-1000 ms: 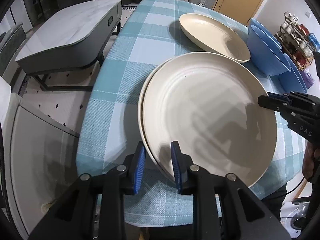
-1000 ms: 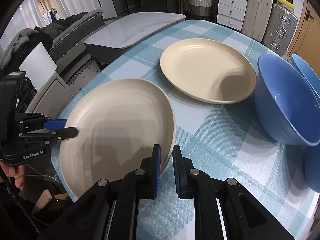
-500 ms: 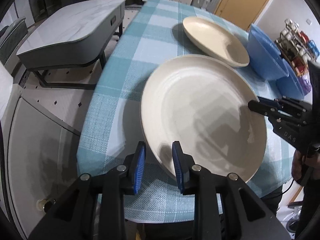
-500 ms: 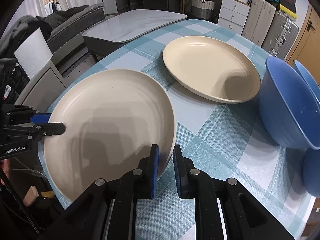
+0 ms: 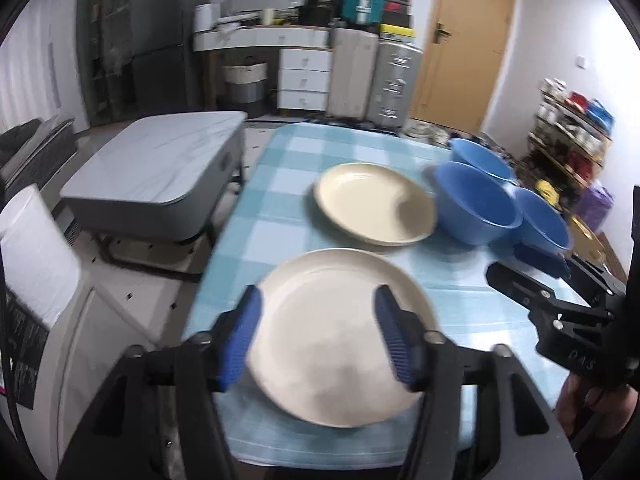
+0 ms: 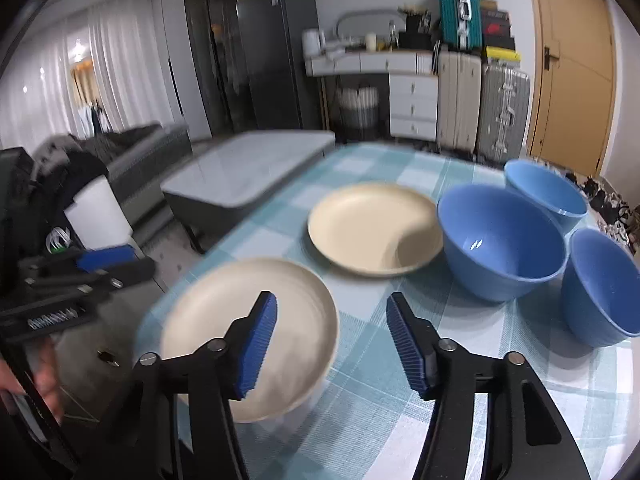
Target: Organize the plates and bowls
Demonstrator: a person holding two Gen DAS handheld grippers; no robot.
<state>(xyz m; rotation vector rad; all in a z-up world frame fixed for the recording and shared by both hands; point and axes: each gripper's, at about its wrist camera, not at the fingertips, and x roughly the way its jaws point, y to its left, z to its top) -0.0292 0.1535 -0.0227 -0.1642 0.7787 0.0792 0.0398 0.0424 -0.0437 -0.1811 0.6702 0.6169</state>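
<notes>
Left wrist view: left tongs (image 5: 318, 334), blue-padded, jaws standing apart after just having been opening, nothing pressed between the pads; the near cream plate (image 5: 340, 352) shows in the gap beneath them, lying flat near the front edge of the tabletop (image 5: 280, 184), which wears a teal-and-white checked cloth. Whether this is one plate or a stack cannot be told from the blurred rim. Far cream plate (image 5: 374, 204), empty, lies beyond it toward the middle of the cloth, apart from the near one. Three blue bowls, all empty: middle bowl (image 5: 476, 204) just beside the far plate's right rim, back bowl (image 5: 480, 158) behind it, front bowl (image 5: 544, 224) to its right. Right tongs (image 5: 532, 268) enter from the right edge, over the cloth beside the near plate. Bare cloth lies open along the left side and toward the far end of the tabletop; a grey low table (image 5: 156, 176) stands on the floor off the left edge. Right wrist view: right tongs (image 6: 332, 340), jaws likewise apart after just having been opening, empty, over the near plate's right rim and the bare cloth beside it; near cream plate (image 6: 224, 320), far cream plate (image 6: 374, 232), middle bowl (image 6: 500, 240), back bowl (image 6: 544, 192), front bowl (image 6: 604, 284); left tongs (image 6: 104, 264) at the left, off the plate's rim.
</notes>
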